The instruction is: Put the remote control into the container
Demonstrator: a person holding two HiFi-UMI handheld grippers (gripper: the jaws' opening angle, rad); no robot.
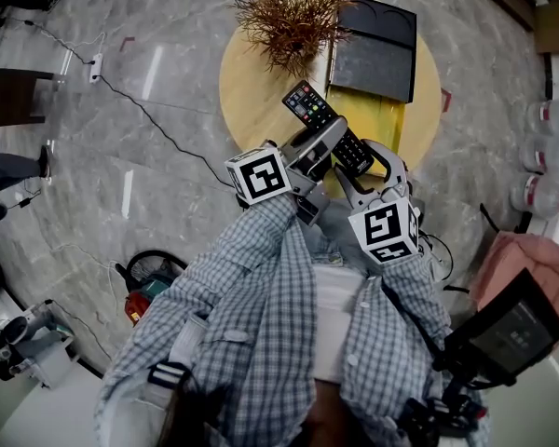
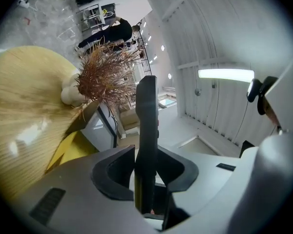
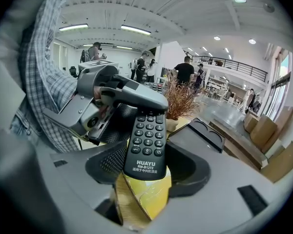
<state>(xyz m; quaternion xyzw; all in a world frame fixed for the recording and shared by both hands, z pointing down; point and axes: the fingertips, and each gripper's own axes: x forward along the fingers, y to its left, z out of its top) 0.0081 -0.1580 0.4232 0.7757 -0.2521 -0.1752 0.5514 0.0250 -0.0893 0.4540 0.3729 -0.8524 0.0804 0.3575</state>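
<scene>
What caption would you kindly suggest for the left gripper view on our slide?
Left tongs clamp the remote control edge-on, with the round wooden table and dried plant behind.

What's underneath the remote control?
The round table and a yellow sheet on it, below the lifted remote control. The left gripper hides what's beneath its middle.

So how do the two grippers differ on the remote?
The left gripper is clamped on the remote control near its middle; the right gripper stands open around its lower end. The left gripper's jaws press its flat faces; the right gripper's jaws flank its side edges. Both straddle it.
</scene>
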